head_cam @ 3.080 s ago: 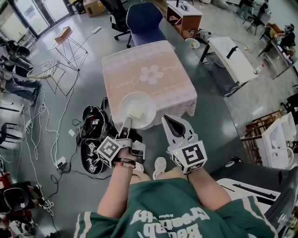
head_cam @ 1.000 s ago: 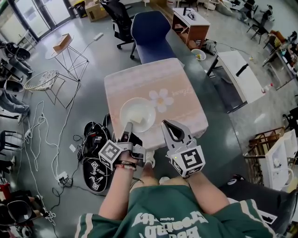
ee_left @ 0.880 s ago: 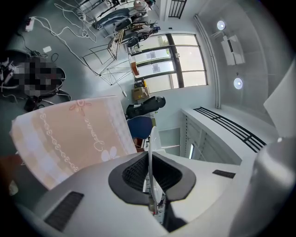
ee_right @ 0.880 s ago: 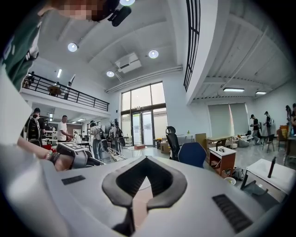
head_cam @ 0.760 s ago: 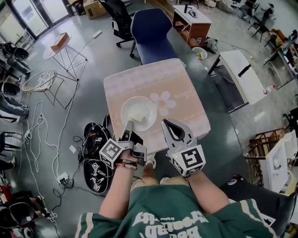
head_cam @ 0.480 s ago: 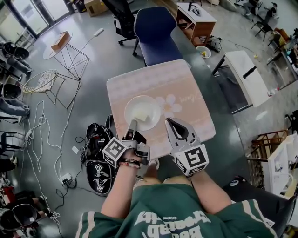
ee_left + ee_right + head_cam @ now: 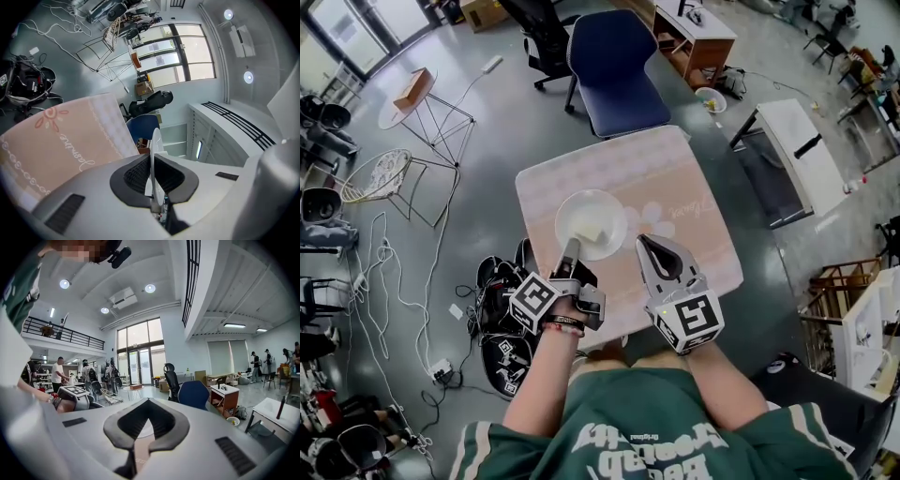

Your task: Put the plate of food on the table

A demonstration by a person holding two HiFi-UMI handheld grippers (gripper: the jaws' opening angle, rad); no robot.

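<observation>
A white plate (image 7: 591,223) with a pale yellow piece of food (image 7: 592,233) on it is over the near-middle of the pink-clothed table (image 7: 675,178). I cannot tell if it touches the cloth. My left gripper (image 7: 571,247) is shut on the plate's near rim. In the left gripper view the plate rim (image 7: 153,140) stands edge-on, pinched by the left gripper (image 7: 151,159) between its black pads. My right gripper (image 7: 648,241) is shut and empty, just right of the plate over the table. In the right gripper view the right gripper (image 7: 148,401) has its tips meeting.
A blue chair (image 7: 617,66) stands behind the table. Black bags (image 7: 502,314) and cables (image 7: 389,281) lie on the floor to the left, with wire side tables (image 7: 412,103) beyond. A white desk (image 7: 792,150) is at the right.
The plate, held in my left gripper, has moved forward from the table's near edge to over its middle. The right gripper has come forward beside it, still shut.
</observation>
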